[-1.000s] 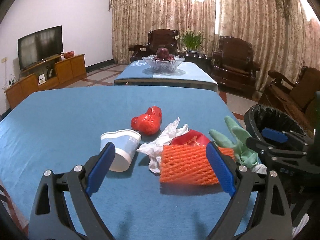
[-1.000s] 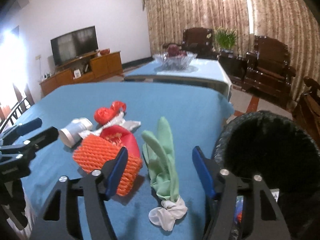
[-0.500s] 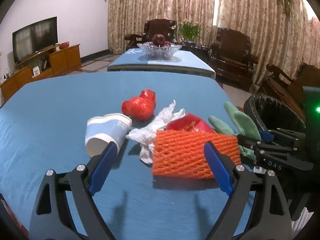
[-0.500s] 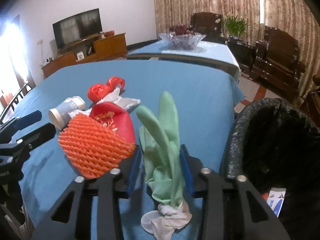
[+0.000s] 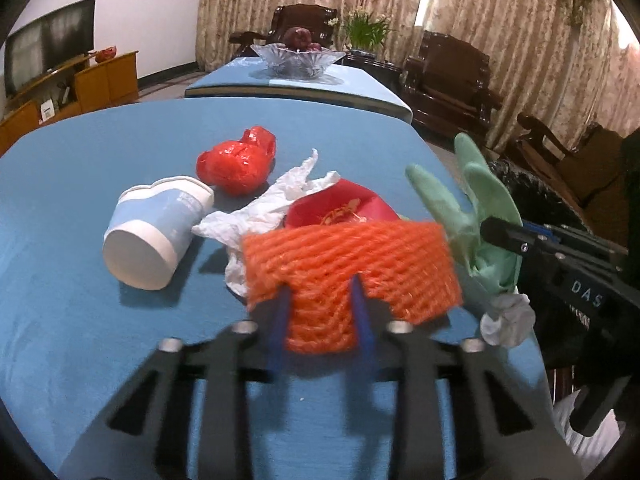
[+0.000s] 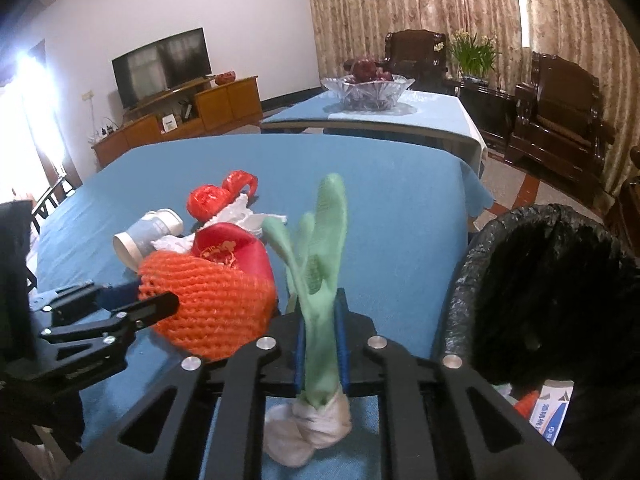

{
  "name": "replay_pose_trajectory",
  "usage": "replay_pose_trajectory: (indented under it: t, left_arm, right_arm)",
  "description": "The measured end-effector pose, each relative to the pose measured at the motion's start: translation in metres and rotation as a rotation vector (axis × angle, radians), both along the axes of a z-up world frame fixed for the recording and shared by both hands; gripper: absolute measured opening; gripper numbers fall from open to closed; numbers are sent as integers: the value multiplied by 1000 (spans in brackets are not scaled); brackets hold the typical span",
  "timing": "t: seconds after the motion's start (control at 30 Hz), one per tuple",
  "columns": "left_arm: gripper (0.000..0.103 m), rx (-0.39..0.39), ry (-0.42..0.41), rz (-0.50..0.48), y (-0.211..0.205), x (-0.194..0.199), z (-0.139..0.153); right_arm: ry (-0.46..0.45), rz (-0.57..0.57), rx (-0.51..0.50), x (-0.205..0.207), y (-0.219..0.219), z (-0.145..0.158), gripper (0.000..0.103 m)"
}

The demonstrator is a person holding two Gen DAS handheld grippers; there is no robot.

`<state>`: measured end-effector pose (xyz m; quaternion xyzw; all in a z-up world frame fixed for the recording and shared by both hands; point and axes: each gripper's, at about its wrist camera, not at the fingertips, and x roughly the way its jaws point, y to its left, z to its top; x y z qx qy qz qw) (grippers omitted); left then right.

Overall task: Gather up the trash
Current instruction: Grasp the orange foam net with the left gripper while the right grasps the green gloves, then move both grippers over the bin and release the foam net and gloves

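Left wrist view: left gripper [image 5: 320,312] pinches the orange foam net [image 5: 352,264]; farther right, right gripper [image 6: 320,344] clamps the green glove [image 6: 320,264] beside the bin [image 6: 460,300].

Backlit curtains [image 5: 500,20], window glare (left) [image 6: 24,80], fisheye-dark corners

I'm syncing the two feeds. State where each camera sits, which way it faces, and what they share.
Left wrist: on the left gripper, facing forward over the blue table; its jaws pinch the orange foam net; the right gripper shows at the right.
Right wrist: on the right gripper, facing forward beside the black bin; its jaws pinch the green glove.
Shared: net, glove, paper cup, fruit bowl.
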<state>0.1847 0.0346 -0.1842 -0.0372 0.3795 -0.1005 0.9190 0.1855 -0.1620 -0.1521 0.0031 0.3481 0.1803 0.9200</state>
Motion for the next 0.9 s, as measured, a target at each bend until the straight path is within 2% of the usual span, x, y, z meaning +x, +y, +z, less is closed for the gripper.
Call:
replay_pose_trajectory:
  t: [0.03, 0.13, 0.63, 0.9]
  left_arm:
    - [11, -2, -3, -3, -1, -1, 0]
    - [9, 0, -13, -4, -3, -4, 4]
    - [9, 18, -149, -14, -8, -30, 68]
    - [8, 20, -204, -44, -24, -36, 99]
  right_arm:
    - [-4, 0, 3, -2, 0, 2, 13]
    - [-18, -3, 6, -5, -1, 9, 13]
    - [-114, -16, 42, -29, -16, 60, 13]
    - [-168, -47, 55, -40, -30, 86, 13]
